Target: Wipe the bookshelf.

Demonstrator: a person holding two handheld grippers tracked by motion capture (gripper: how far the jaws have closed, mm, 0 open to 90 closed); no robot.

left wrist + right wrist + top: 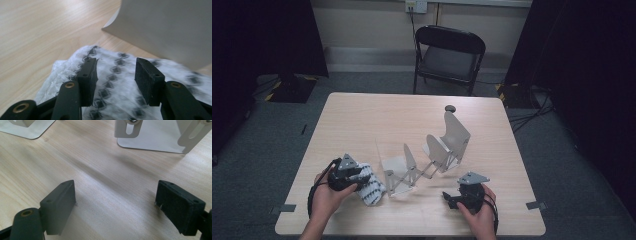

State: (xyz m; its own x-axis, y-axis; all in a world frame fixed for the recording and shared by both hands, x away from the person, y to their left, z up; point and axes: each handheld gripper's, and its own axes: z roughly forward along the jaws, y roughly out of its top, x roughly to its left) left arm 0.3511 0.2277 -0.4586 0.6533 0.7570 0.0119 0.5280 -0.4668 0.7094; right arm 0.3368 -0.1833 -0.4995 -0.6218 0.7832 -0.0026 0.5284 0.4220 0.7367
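L tool (116, 82) over patterned cloth (117, 75)

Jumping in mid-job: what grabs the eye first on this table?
The grey metal expanding file rack stands out first, its upright dividers fanned across the middle of the wooden table. Next is the white cloth with black diamond marks, bunched at the rack's near-left end, with the left gripper over it, jaws apart and cloth between them. The right gripper rests open on bare wood at the near right.
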